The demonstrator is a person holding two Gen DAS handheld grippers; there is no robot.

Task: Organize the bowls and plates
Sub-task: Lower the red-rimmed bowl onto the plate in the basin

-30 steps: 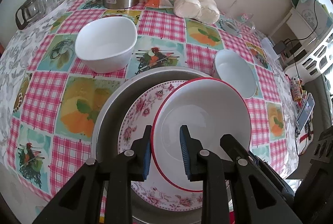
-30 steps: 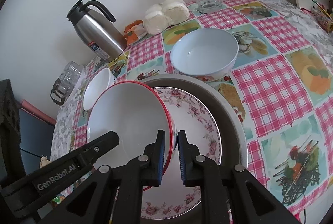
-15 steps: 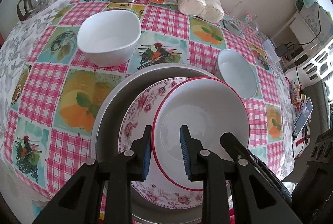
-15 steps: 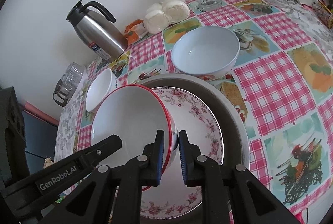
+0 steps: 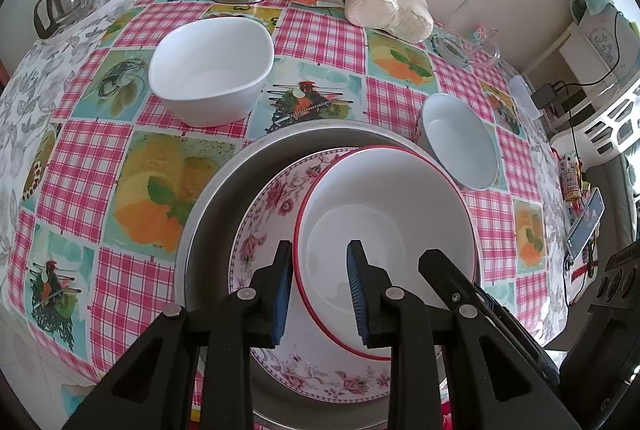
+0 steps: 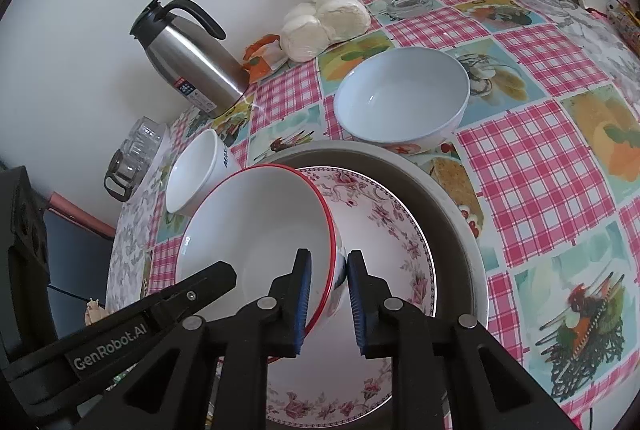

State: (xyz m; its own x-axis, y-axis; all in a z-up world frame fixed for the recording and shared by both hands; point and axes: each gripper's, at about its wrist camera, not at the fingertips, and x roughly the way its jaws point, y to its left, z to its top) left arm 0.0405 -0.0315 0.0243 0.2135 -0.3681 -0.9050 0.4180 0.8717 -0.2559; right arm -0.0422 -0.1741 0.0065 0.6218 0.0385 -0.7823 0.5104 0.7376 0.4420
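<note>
- the right gripper (image 6: 328, 300) straddles the rim of the red-rimmed bowl (image 6: 256, 230), 1 jaw inside and 1 outside; its jaws are opening, and a gap shows on both sides of the wall, so it no longer pinches.
- the left gripper (image 5: 320, 294) straddles the opposite rim at a narrow spread, with clear space between the inner pad and the wall; i judge it is not clamping either.
- the bowl sits inside the floral plate (image 5: 272, 214), which lies in the metal basin (image 5: 224, 190), pushed off centre toward 1 side.
- risk: a pad could hook the rim as a gripper pulls away and tip or drag the bowl across the plate.
- risk: off centre, it may rock once more dishes are stacked.
- the square white bowl (image 5: 212, 78) and the pale blue bowl (image 6: 400, 98) wait on the tablecloth (image 5: 80, 166), the blue one just beside the basin, so a careless swing could knock it.
</note>
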